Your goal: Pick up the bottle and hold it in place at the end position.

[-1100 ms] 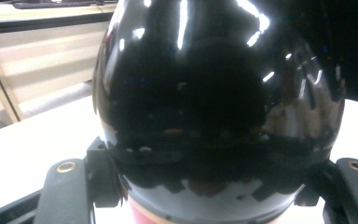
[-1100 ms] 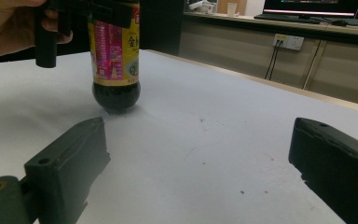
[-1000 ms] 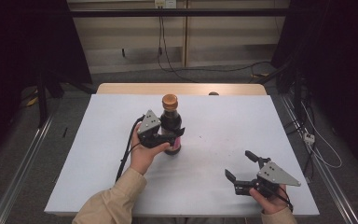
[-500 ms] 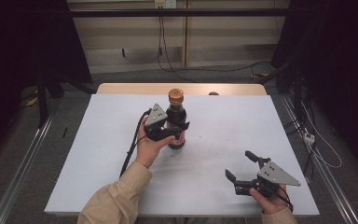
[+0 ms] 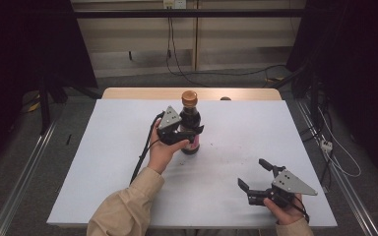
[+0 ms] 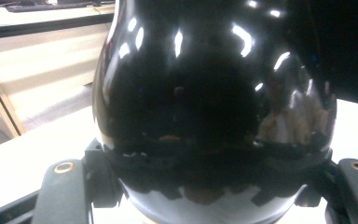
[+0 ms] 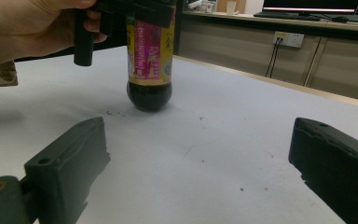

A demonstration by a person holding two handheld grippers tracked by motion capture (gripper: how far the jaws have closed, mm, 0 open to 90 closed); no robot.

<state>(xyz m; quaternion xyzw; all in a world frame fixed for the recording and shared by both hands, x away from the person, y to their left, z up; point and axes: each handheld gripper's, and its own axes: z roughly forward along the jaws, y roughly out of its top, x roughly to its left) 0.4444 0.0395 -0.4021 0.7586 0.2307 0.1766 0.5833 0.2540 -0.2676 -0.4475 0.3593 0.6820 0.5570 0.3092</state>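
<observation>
Over on the left, the left gripper [image 5: 189, 133] is clamped around the dark sauce bottle [image 5: 190, 123], which stands upright mid-table, its base seemingly touching the white table [image 5: 236, 123]. So the grab looks done; whether it gets lifted, moved or opened is all ahead. Across to the right, the right gripper [image 5: 257, 178] rests near the front edge, jaws spread wide, holding nothing.

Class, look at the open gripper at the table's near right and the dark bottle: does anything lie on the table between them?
Nothing visible does. Bare white table lies between the right gripper and the bottle, which the left gripper clamps.
</observation>
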